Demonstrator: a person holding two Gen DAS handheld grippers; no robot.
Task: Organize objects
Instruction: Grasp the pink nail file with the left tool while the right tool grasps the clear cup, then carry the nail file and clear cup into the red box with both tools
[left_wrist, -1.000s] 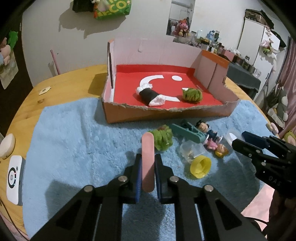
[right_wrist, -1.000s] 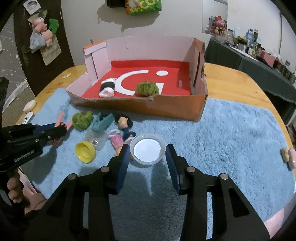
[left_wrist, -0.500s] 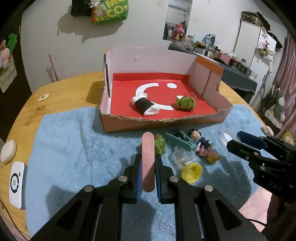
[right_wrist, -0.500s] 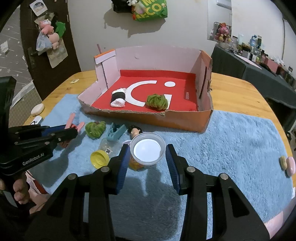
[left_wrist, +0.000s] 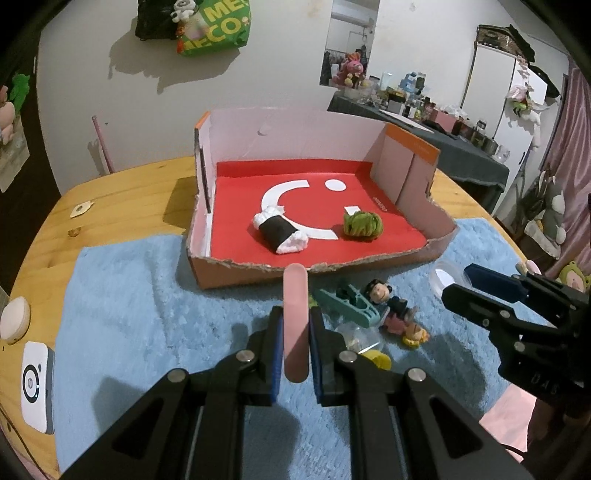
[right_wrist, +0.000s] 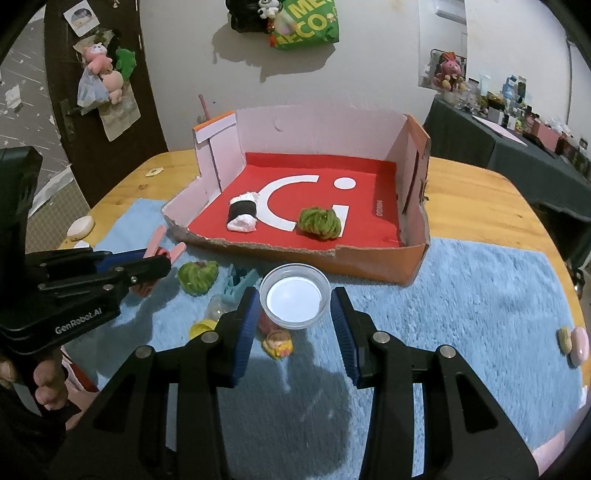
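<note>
My left gripper (left_wrist: 294, 332) is shut on a pink clip (left_wrist: 294, 321) and holds it above the blue mat, just before the cardboard box (left_wrist: 236, 275). My right gripper (right_wrist: 294, 314) is shut on a small clear round container (right_wrist: 294, 295) and holds it above the mat in front of the box (right_wrist: 369, 258). Inside the box lie a black-and-white sushi toy (left_wrist: 279, 230) and a green yarn ball (left_wrist: 362, 222). On the mat lie a second green ball (right_wrist: 197, 275), a teal clip (left_wrist: 347, 302), small figurines (left_wrist: 384, 299) and a yellow cap (left_wrist: 376, 360).
The blue mat (right_wrist: 480, 295) covers a round wooden table (left_wrist: 122, 188). A white device (left_wrist: 35, 384) and a round white thing (left_wrist: 14, 317) lie at the table's left edge. Small pink and tan objects (right_wrist: 572, 341) lie on the mat's right edge.
Both grippers have risen and moved toward the box with their loads. The container has been lifted off the mat.
</note>
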